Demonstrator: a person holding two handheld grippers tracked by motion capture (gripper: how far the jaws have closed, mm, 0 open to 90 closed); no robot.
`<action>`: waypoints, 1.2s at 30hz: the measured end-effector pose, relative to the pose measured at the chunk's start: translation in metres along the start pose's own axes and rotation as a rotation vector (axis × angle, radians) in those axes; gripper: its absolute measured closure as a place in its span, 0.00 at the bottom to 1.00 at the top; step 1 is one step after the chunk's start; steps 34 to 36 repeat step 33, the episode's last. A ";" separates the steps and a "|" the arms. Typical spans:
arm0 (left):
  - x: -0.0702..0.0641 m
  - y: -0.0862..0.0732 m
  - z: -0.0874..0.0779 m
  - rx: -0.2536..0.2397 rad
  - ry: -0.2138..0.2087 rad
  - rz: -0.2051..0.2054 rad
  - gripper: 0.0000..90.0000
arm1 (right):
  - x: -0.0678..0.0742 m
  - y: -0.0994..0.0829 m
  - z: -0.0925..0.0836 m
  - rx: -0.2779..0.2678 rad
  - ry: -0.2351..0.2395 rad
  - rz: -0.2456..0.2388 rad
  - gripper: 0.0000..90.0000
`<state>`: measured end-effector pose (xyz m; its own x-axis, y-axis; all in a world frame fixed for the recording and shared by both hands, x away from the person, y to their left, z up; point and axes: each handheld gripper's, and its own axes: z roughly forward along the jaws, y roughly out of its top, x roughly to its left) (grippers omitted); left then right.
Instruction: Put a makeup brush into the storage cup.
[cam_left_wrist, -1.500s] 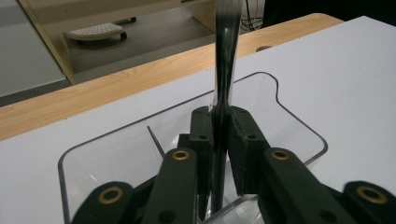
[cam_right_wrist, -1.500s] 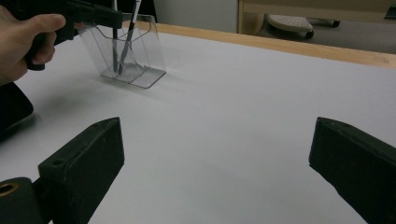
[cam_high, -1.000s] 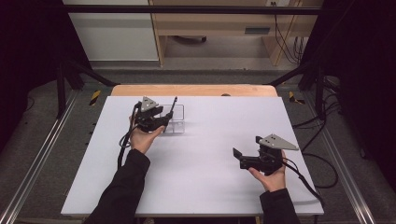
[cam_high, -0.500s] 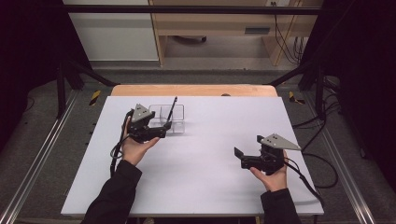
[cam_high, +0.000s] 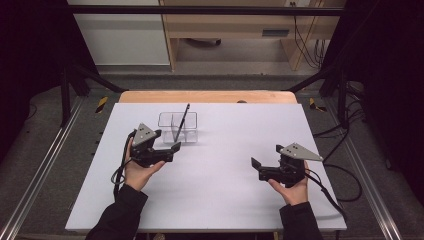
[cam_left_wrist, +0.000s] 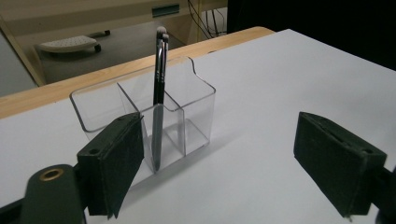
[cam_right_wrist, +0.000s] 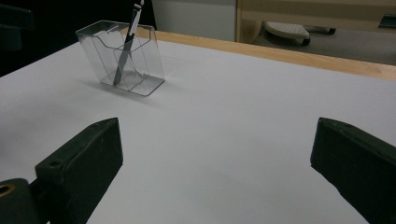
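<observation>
A clear plastic holder (cam_high: 186, 134) with several compartments stands on the white table top (cam_high: 220, 190) at the back left. A dark pen (cam_high: 181, 121) leans upright in one compartment. My left gripper (cam_high: 167, 141) sits just in front and left of the holder, clear of it. Its jaws have just been opening, and they stand open with nothing between them. In the left gripper view the holder (cam_left_wrist: 196, 107) and pen (cam_left_wrist: 159, 70) are close ahead of that gripper (cam_left_wrist: 219, 140). My right gripper (cam_high: 257, 169) is open and empty at the front right, far from the holder (cam_right_wrist: 140, 65) and pen (cam_right_wrist: 127, 46).
A wooden strip (cam_high: 205, 96) borders the table's far edge. Metal rails (cam_high: 45, 165) run along both sides, and cables (cam_high: 345, 180) trail off to the right. A wide bare stretch of white surface lies between the two hands.
My left gripper has drawn back from the holder toward the front left and its jaws have spread. The pen stays standing in the holder. The right hand has not moved.
</observation>
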<state>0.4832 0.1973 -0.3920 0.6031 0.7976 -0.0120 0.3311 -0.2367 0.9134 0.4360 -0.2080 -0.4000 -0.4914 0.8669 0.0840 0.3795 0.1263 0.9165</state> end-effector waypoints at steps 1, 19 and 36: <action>-0.001 -0.002 -0.001 0.006 0.001 0.002 0.17 | 0.000 0.000 0.000 0.000 0.000 -0.001 0.03; 0.004 -0.039 -0.032 0.011 0.020 -0.028 0.11 | 0.000 -0.002 0.000 0.015 0.005 -0.005 0.03; 0.017 -0.056 -0.045 0.019 0.054 -0.061 0.11 | 0.000 -0.006 -0.002 0.025 0.022 -0.010 0.03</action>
